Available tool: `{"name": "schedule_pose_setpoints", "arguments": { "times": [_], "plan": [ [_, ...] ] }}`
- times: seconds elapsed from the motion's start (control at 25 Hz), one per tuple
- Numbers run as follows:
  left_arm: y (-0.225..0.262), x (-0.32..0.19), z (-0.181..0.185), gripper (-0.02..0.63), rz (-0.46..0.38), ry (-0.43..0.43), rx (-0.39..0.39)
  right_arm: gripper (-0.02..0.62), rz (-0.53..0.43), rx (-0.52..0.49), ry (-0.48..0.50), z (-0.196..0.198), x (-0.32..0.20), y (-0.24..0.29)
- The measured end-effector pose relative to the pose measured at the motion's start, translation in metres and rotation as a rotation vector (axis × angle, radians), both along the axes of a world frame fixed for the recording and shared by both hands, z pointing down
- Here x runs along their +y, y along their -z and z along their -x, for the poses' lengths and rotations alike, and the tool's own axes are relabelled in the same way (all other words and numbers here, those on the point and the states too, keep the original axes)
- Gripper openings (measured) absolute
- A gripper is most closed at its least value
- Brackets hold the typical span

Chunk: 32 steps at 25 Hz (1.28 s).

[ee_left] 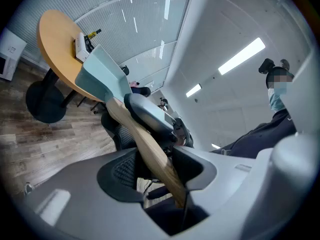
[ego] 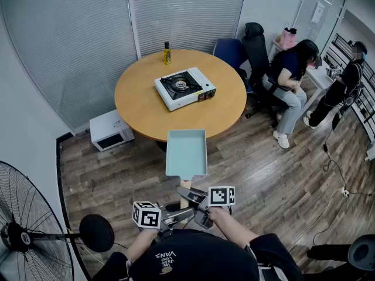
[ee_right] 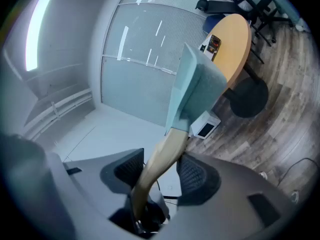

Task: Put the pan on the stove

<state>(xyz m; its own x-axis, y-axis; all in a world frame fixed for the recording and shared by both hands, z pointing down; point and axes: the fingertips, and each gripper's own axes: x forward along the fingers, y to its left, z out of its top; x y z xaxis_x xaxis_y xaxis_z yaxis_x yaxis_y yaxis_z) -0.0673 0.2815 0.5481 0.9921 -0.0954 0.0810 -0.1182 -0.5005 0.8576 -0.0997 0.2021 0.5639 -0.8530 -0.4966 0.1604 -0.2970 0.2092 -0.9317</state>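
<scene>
From where I'm driving this, the job is only part done: the teal rectangular pan is picked up but not delivered. I have both grippers on its wooden handle. The left gripper comes in from 8 o'clock and the right gripper from 4 o'clock. Each gripper view shows its jaws closed onto the handle at a middling width, with the wood running up between the pads. The pan hangs level in the air, over the wooden floor. Its far edge is about at the near rim of the round tabletop, touching nothing that I can see. The portable gas stove sits toward the middle of that tabletop, at 12 o'clock from the pan and well apart from it, with its burner bare. A yellow bottle stands at 11 o'clock from the stove, near the far rim. A white microwave sits on the floor at 10 o'clock from the pan, and neither is in my line. By my reading, what remains is the whole carry: move the pan forward over the tabletop, centre it above the burner, lower it flat and only then let both grippers go. The long handle will overhang toward me, so I would keep it level during the set-down.
</scene>
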Motion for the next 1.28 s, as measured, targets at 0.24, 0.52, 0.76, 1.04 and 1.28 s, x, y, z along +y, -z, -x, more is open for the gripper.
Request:
{"name": "schedule_pose_setpoints", "arguments": {
  "times": [0.24, 0.52, 0.76, 1.04, 1.28],
  "plan": [
    [0.003, -0.035, 0.02, 0.195, -0.017, -0.029, 0.014, 0.207, -0.017, 0.001, -0.027, 0.018, -0.036, 0.004],
    [0.003, -0.075, 0.049, 0.195, -0.02, -0.08, 0.024, 0.207, -0.015, -0.024, -0.101, 0.042, -0.078, 0.003],
    [0.005, -0.1, 0.065, 0.195, -0.027, -0.145, 0.016, 0.207, -0.027, -0.027, -0.175, 0.053, -0.105, 0.006],
    [0.001, -0.12, 0.05, 0.195, -0.015, -0.166, 0.017, 0.207, -0.015, -0.023, -0.193, 0.037, -0.124, 0.001],
    [-0.001, -0.151, 0.02, 0.195, -0.011, -0.126, 0.011, 0.207, -0.007, -0.026, -0.158, 0.01, -0.155, -0.002]
  ]
}}
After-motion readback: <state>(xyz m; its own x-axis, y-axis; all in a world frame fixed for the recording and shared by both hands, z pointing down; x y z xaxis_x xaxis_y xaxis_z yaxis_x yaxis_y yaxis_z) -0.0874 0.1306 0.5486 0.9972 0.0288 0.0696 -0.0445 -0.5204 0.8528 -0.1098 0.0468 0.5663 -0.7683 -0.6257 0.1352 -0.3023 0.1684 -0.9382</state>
